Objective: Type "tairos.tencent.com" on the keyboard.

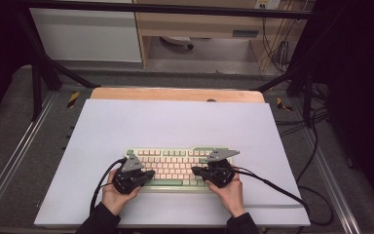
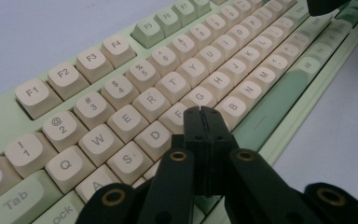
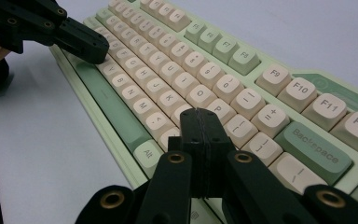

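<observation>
Left gripper (image 2: 207,111): jaws pressed together, empty, tips over the keyboard (image 2: 168,84) near its F and G keys. Right gripper (image 3: 200,114): jaws likewise closed, empty, above the keys beside P. High view adds the keyboard's place: near edge of white mat (image 1: 175,122), both hands (image 1: 231,192) at its ends.

Even overhead light is falling softly on the pale tabletop (image 1: 175,122) while the room's edges are sinking into darkness, and in both gripper views the near keys of the keyboard (image 2: 135,88) are staying sharp while the far rows and black jaws are blurring slightly
</observation>
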A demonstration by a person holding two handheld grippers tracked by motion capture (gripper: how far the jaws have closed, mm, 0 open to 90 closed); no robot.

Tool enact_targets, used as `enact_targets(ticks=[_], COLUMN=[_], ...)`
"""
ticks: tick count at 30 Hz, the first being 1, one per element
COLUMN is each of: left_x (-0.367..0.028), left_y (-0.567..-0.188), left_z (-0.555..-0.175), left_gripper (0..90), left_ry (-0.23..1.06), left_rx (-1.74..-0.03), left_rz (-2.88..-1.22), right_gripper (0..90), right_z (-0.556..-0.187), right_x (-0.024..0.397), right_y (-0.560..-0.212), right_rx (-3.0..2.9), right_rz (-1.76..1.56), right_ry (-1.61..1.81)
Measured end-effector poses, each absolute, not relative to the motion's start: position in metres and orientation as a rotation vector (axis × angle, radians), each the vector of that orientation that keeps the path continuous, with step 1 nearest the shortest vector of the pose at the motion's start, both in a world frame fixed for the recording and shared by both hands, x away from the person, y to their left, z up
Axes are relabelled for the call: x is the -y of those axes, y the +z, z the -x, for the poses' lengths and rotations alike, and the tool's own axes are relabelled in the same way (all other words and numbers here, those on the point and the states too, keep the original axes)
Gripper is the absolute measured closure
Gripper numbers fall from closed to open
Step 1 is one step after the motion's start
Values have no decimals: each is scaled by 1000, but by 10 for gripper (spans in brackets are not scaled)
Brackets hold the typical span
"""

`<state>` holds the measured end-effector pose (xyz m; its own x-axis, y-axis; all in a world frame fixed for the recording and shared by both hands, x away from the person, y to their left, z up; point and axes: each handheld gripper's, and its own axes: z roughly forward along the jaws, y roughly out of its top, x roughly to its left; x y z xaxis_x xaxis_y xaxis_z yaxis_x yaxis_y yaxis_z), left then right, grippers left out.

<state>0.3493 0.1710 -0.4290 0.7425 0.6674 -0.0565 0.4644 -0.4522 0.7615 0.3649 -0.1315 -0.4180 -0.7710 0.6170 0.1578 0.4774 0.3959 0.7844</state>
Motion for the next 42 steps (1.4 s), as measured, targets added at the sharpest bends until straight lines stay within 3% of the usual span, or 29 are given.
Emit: enact_targets(ticks=[42], left_x=[-205], left_y=[-418], left_z=[-342], left_gripper=[900], left_ry=[335], left_rx=[-858], left_rz=[-2084], right_gripper=[900], right_z=[-367], right_x=[132], right_y=[-410], right_rx=[-2449], right_rz=[-1004], right_ry=[1370])
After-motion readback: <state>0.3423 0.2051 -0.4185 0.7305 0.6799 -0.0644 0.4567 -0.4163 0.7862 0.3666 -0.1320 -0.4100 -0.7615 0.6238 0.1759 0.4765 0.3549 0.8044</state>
